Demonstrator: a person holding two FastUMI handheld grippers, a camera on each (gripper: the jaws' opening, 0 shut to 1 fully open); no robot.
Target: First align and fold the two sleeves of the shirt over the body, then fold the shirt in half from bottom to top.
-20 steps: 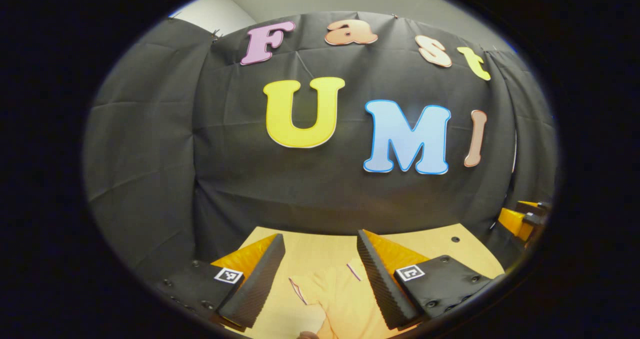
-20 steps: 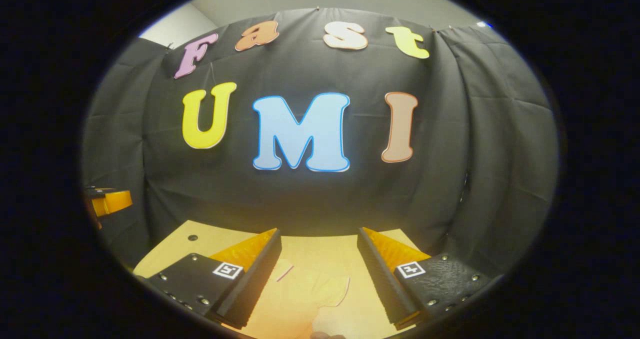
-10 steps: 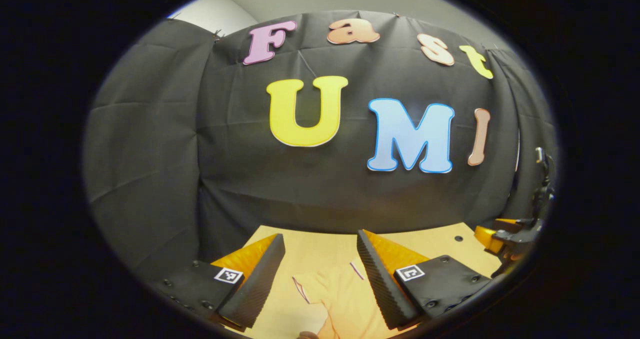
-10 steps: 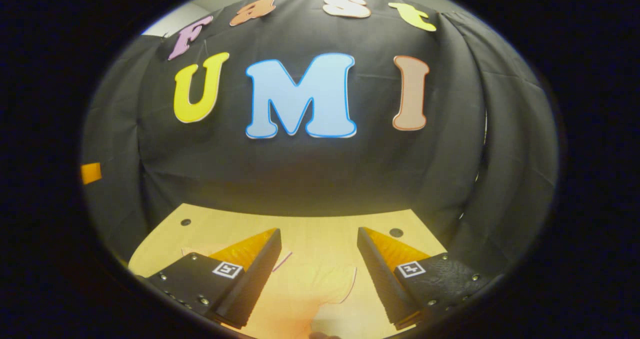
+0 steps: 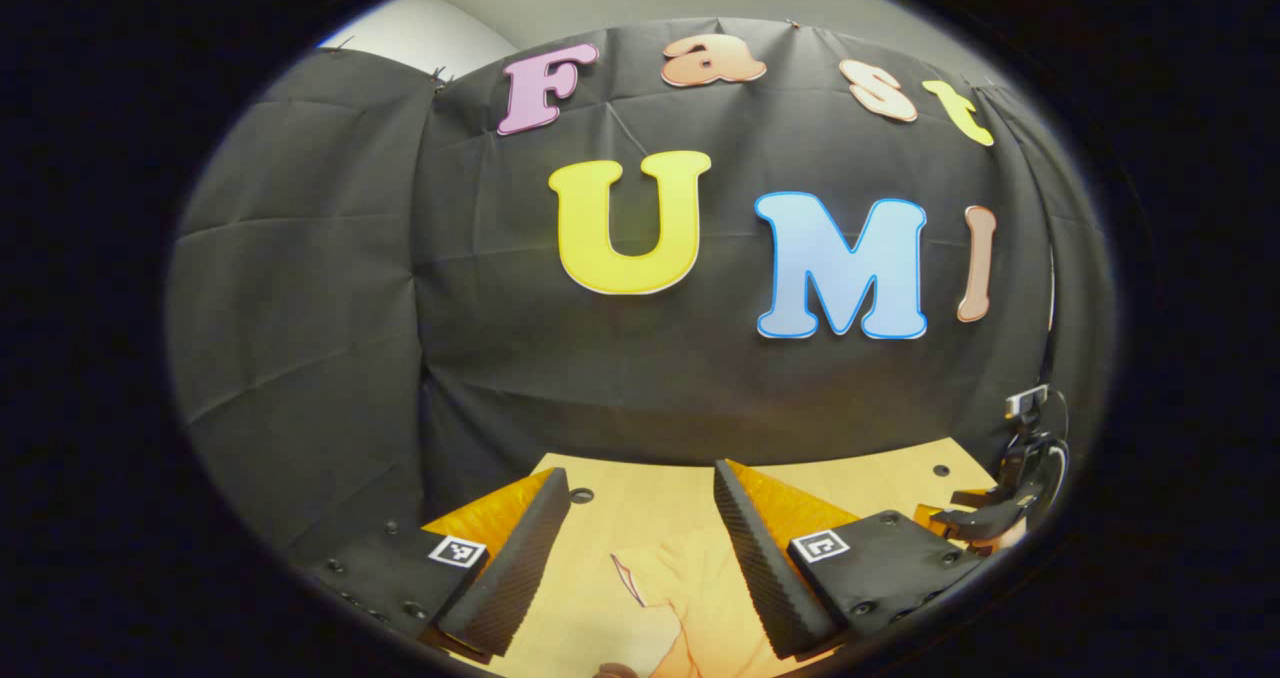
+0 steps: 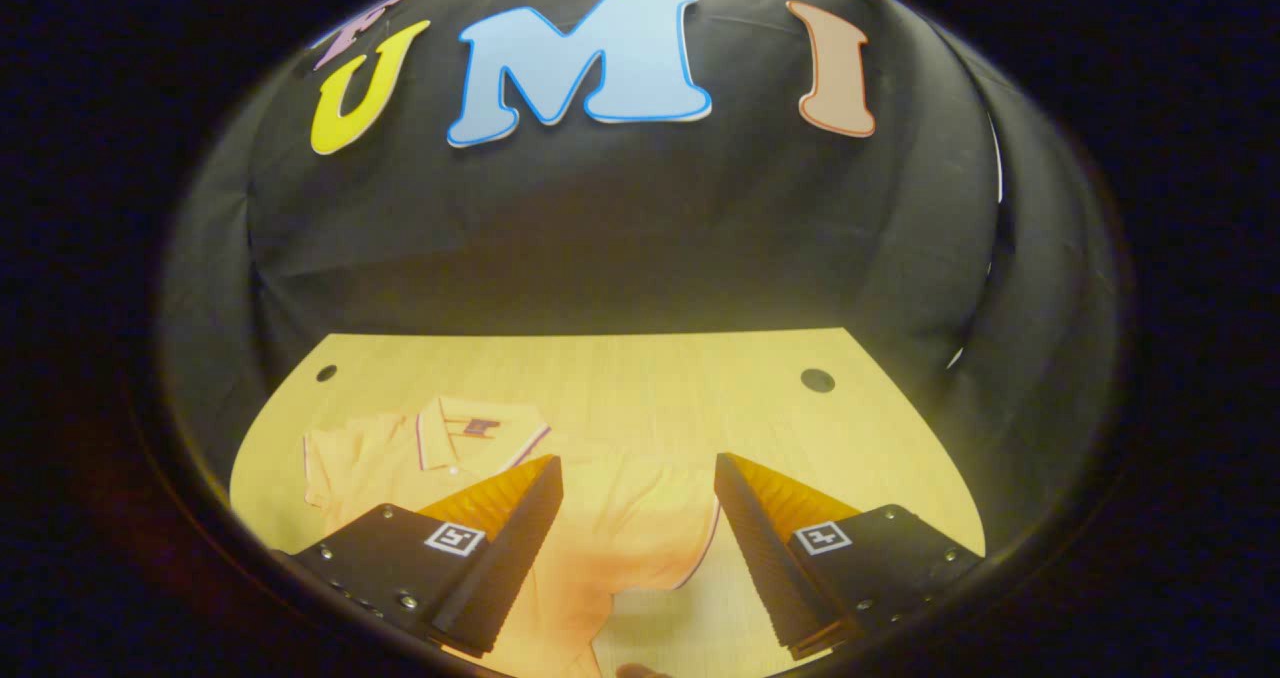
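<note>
My left gripper (image 5: 635, 548) stands wide open above the table (image 5: 650, 493), its fingers well apart and nothing between them but air. Below the gap lies a sleeve (image 5: 690, 583) of the shirt, flat on the wood, its trimmed cuff edge toward the left finger. I cannot tell whether either finger touches the cloth. Off at the right edge of the left gripper view I see my other gripper (image 5: 985, 518), dark and partly cut off by the rim.

My right gripper (image 6: 638, 538) is also wide open, holding nothing. In the right gripper view the shirt (image 6: 600, 528) lies spread on the table (image 6: 640, 378), collar (image 6: 475, 433) toward the back wall and left of my left finger. One short sleeve (image 6: 335, 463) reaches out at the left; the other sleeve (image 6: 685, 538), with a dark trim line at its cuff, lies in the gap between my fingers, nearer the right one. Both sleeves lie out to the sides, not yet folded over the body. Two round holes (image 6: 817, 380) sit in the tabletop near its far corners. No containers stand on the table.
</note>
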